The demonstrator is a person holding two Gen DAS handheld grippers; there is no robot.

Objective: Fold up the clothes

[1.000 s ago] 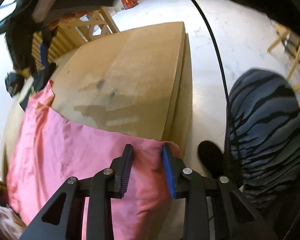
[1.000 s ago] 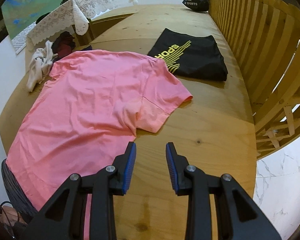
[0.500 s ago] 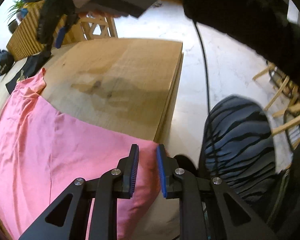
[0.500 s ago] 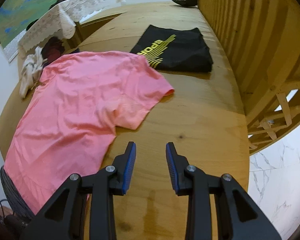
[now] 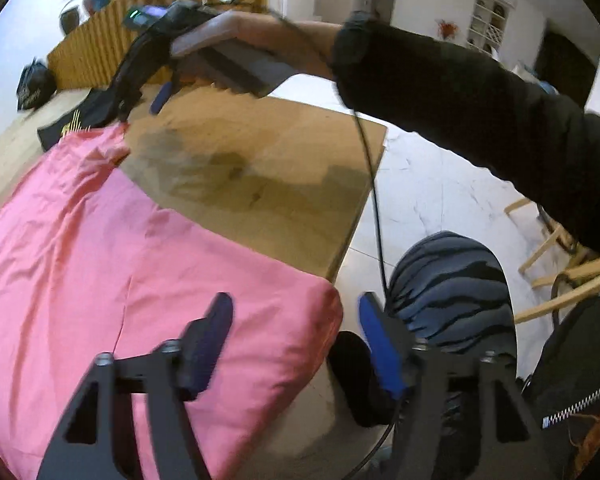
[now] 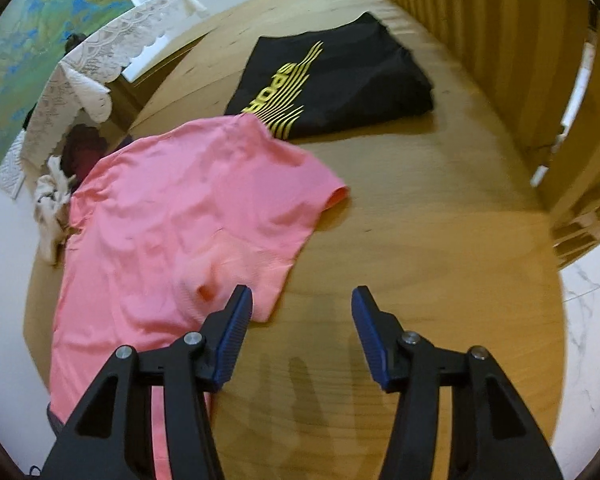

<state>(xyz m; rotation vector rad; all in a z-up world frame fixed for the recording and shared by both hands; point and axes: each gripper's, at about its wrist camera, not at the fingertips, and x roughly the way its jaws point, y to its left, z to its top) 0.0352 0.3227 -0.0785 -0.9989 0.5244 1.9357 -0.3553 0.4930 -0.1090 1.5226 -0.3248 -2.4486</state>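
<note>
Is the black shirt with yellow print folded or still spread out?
Folded. The black shirt lies as a compact, thick rectangle, no sleeves showing, beyond the spread pink shirt on the wooden table.

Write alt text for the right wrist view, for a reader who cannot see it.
A pink T-shirt lies spread flat on a wooden table, its sleeve just ahead of the right claw, whose jaws are opening with nothing between them. Beyond it sits a folded black shirt with yellow print, the pink shoulder overlapping its near edge; a wooden slatted rail runs along the right.
</note>
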